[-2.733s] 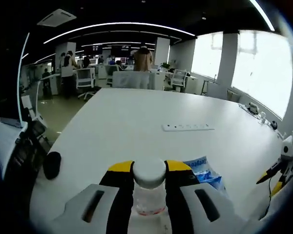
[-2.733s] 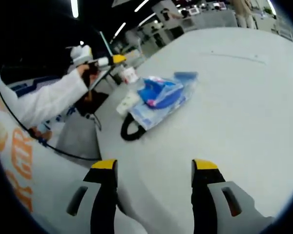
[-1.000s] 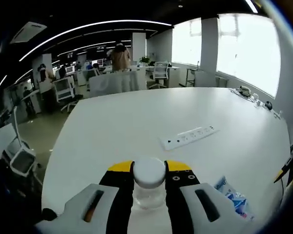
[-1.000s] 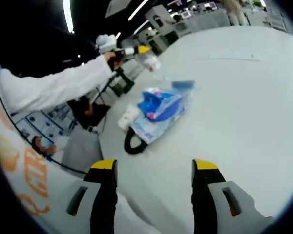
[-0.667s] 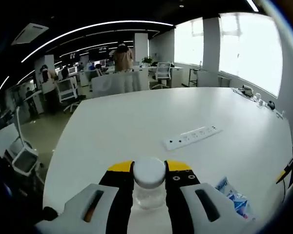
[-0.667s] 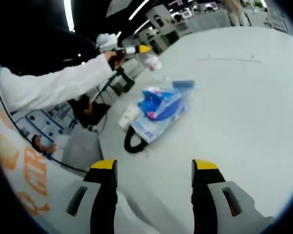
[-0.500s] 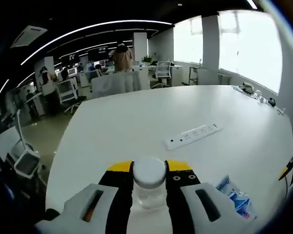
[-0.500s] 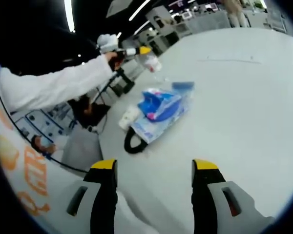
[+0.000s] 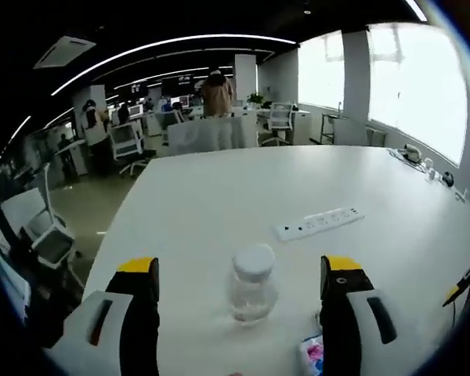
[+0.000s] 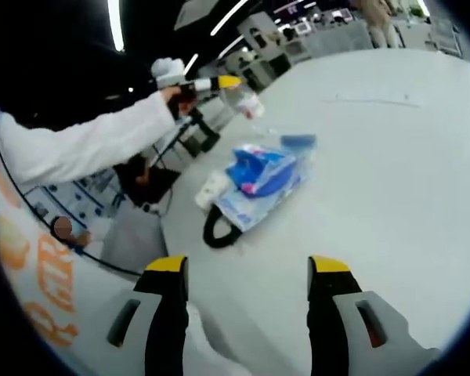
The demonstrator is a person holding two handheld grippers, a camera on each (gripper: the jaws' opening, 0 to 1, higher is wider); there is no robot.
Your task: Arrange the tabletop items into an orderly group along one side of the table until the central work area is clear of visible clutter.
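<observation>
A clear jar with a white cap [image 9: 252,283] stands upright on the white table [image 9: 211,188], between the wide-apart jaws of my left gripper [image 9: 240,265], which is open and clear of it. In the right gripper view the jar [image 10: 243,101] sits by the left gripper's yellow tip [image 10: 219,81], held by a white-sleeved arm. A blue and white plastic package [image 10: 262,176] lies near the table edge with a black loop [image 10: 215,229] and a small white item [image 10: 209,189] beside it. My right gripper [image 10: 247,266] is open over bare table, short of the package.
A white power strip [image 9: 319,223] lies beyond the jar. A corner of the blue package [image 9: 313,356] shows at the bottom. Small objects [image 9: 413,154] sit at the far right table edge. Office chairs [image 9: 51,243] stand off the left edge, and people and desks fill the background.
My left gripper has opened and let go of the jar, which now stands alone on the table. The right gripper's view has hardly changed.
</observation>
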